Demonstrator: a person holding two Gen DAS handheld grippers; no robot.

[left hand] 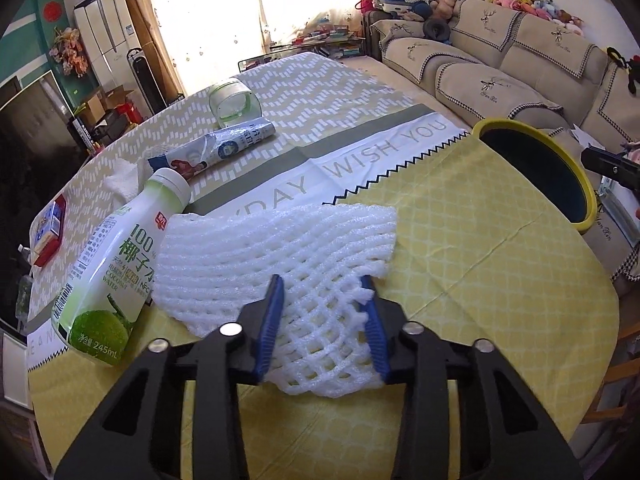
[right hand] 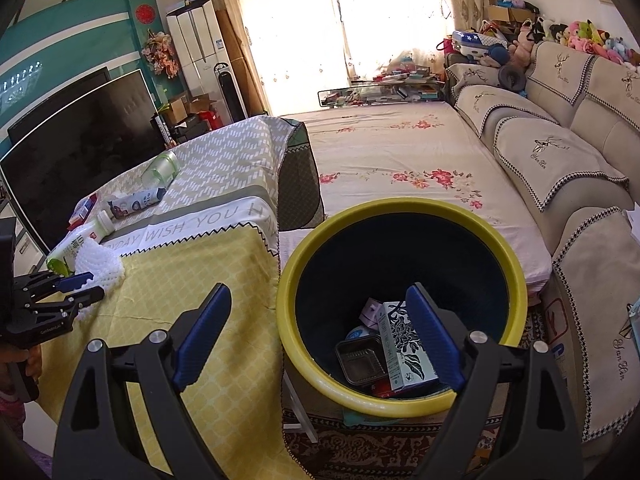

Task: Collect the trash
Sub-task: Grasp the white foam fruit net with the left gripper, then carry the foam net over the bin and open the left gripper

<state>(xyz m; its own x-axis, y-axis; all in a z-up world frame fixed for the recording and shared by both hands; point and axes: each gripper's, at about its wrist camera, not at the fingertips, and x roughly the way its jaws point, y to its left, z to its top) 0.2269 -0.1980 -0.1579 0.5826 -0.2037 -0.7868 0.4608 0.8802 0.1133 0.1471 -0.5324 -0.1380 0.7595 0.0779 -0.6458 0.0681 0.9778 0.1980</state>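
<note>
Left wrist view | left gripper (left hand: pixel 325 300) clamped on white foam mesh sleeve (left hand: pixel 280 256), near on yellow tablecloth (left hand: pixel 480 240) | risk: thin mesh compressed, slippage before yellow-rimmed bin (left hand: pixel 576 184), far right | right gripper (right hand: pixel 320 332) released, empty

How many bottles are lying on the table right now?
2: a coconut water bottle beside the foam net, and a clear green-trimmed bottle farther back. The wrapper between them isn't a bottle; none seems hidden.

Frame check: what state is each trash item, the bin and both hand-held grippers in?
Foam net: flat on table, clamped at near edge.
Coconut water bottle: lying, capped.
Bin: partly filled.
Left hand-held gripper: shut on foam net.
Right hand-held gripper: open, empty, above bin.
</note>
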